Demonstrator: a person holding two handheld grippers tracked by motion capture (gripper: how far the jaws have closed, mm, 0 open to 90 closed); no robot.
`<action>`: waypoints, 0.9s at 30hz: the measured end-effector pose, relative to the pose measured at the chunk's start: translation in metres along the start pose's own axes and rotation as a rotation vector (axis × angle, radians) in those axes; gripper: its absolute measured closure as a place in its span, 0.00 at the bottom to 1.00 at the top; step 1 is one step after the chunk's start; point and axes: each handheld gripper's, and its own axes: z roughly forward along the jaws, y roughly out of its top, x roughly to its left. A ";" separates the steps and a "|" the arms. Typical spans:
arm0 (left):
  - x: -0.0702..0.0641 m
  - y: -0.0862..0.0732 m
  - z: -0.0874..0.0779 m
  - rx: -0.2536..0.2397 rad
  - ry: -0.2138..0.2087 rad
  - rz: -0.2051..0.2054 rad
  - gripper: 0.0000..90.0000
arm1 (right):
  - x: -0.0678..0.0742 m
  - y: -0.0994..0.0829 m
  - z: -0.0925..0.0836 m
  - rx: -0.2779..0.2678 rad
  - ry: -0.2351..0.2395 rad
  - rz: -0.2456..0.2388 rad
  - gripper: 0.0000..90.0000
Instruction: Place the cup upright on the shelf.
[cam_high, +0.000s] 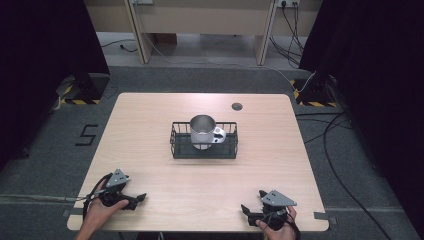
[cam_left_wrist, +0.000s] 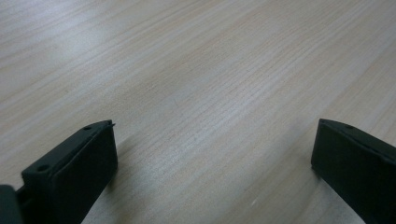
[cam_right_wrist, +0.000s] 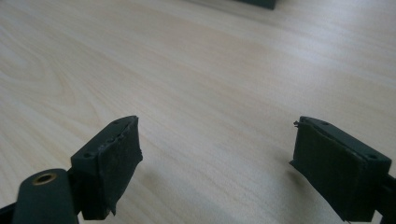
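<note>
From the high view you see the mug (cam_high: 202, 131) upright in the wire basket (cam_high: 180, 148) mid-table (cam_high: 150, 165), handle pointing to the view's right, basket's long axis across the table. Your left gripper (cam_high: 141, 198) and right gripper (cam_high: 245, 208) rest at the near edge, well apart from it. The gripper views show both sets of jaws apart over bare wood, nothing between.

at the lower left of the high view, the left gripper (cam_high: 131, 200) is black with a grey three-cornered plate on top and a dark cable looping off its left side. the right gripper (cam_high: 248, 212), lower right, matches it. up close, each jaw is a matte black block with small screw holes; the right gripper's pads (cam_right_wrist: 122, 156) look frayed.
</note>
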 end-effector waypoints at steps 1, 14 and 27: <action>0.000 0.000 0.000 0.000 0.000 0.000 0.00 | 0.000 -0.002 0.001 0.010 -0.005 -0.004 0.16; 0.000 0.000 0.000 0.000 0.000 0.000 0.00 | 0.003 -0.008 0.004 -0.030 -0.030 -0.042 0.14; 0.000 0.000 0.000 0.000 0.000 0.000 0.00 | 0.003 -0.009 0.004 -0.034 -0.031 -0.041 0.14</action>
